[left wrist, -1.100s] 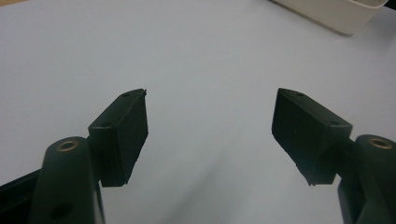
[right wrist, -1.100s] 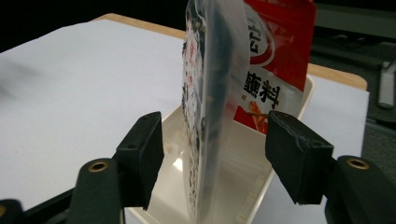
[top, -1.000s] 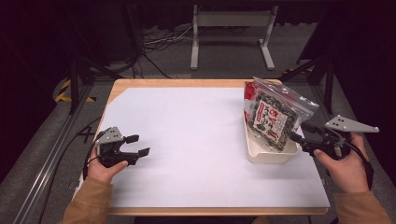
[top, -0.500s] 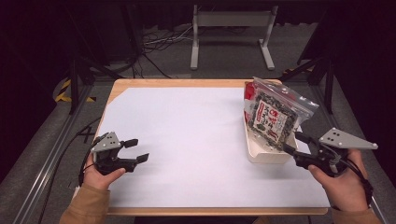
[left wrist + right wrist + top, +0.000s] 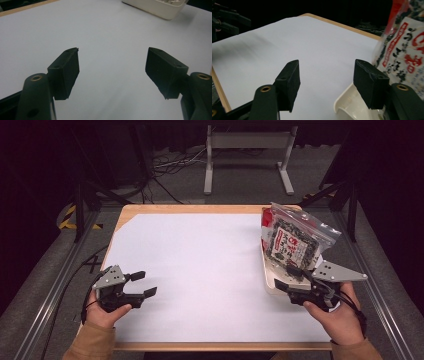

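Observation:
A clear zip bag of dark snacks with a red-and-white label (image 5: 292,241) stands leaning in a shallow white tray (image 5: 268,281) at the table's right side. My right gripper (image 5: 284,276) is open, and its fingers sit at the tray's near left corner, just below the bag. In the right gripper view the open right gripper (image 5: 327,75) looks over the tray's corner (image 5: 343,106), with the bag (image 5: 404,50) at the right. My left gripper (image 5: 146,283) is open and holds nothing over the white sheet near the front left. The left gripper view shows that gripper (image 5: 112,65) over bare sheet, with the tray (image 5: 160,7) far off.
A white sheet (image 5: 200,265) covers most of the wooden table (image 5: 190,209). Metal rails run along both sides. Behind the table are a stand's legs (image 5: 247,157) and cables on a dark floor.
My right gripper has come down and to the left, from beside the bag to the tray's near corner. The left gripper has drawn slightly toward the front edge.

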Tool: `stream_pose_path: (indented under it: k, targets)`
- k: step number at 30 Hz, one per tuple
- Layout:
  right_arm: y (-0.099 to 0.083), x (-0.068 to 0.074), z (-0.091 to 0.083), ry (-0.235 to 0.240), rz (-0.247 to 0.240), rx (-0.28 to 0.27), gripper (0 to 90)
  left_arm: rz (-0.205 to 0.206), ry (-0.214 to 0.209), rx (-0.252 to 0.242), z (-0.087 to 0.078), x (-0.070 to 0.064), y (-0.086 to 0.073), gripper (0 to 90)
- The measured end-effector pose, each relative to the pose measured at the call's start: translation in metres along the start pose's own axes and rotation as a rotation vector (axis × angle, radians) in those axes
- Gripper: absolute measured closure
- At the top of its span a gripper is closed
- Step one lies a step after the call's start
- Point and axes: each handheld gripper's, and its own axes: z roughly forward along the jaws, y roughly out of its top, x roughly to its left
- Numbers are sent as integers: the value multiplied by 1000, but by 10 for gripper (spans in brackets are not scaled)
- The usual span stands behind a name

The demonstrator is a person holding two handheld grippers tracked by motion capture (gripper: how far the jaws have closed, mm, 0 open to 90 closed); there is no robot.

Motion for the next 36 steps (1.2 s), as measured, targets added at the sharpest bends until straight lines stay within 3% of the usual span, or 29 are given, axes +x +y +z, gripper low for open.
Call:
stream_pose_path:
  k: [9,21,27,36]
  targets:
    - [-5,5,28,67,7,-32,369,-2,-25,-4,0,-3,-2,276]
    - [-27,15,62,164,-11,-18,366,10,-58,6,6,-6,-3,273]
    - [-39,19,75,182,-11,-15,353,2,-74,1,8,-7,-8,272]
    - [-56,21,92,158,-23,20,338,0,-85,4,11,-8,-9,271]
